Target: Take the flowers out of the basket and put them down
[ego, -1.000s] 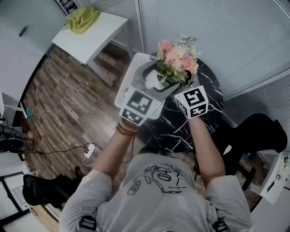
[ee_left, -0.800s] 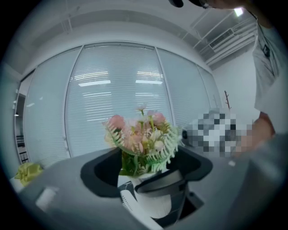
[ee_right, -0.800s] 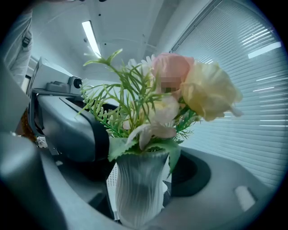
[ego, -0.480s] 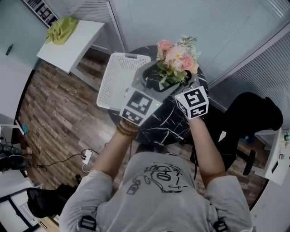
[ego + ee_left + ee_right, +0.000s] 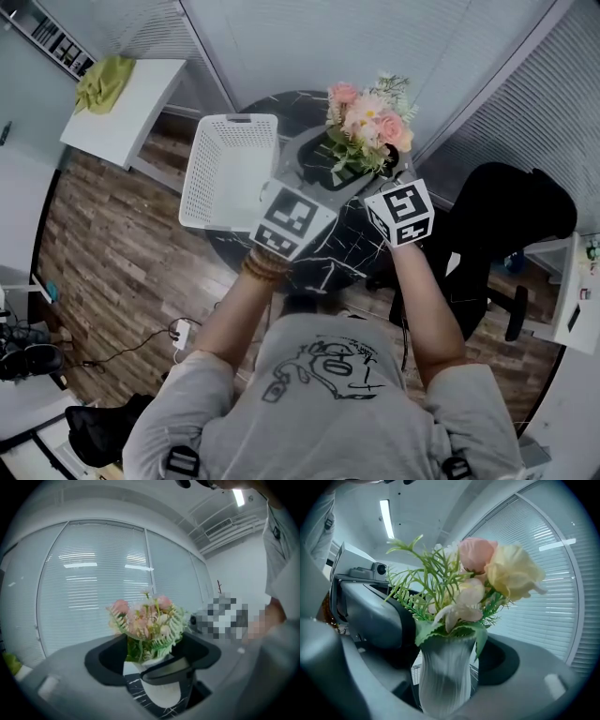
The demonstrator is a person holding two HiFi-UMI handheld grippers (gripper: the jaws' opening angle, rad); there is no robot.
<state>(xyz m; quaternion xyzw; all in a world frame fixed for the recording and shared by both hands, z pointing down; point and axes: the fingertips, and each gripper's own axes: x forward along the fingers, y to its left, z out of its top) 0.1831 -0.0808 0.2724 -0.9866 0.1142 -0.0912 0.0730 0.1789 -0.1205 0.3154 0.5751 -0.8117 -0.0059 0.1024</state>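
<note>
Pink-and-cream artificial flower bunch (image 5: 367,127) in white ribbed vase (image 5: 443,681): out of basket, aloft over far part of round black marble table (image 5: 347,258). Gripped from two sides. Left gripper (image 5: 154,665): jaws spread wide, black pads pressed on vase sides. Right gripper (image 5: 445,653): jaws clamped on vase body, crosswise to left one. White perforated plastic basket (image 5: 230,169): on table's left side, partly overhanging, apart from vase. Black office chair (image 5: 497,216): right of table. White desk (image 5: 122,112) with yellow-green cloth (image 5: 105,82): far left of table.
</note>
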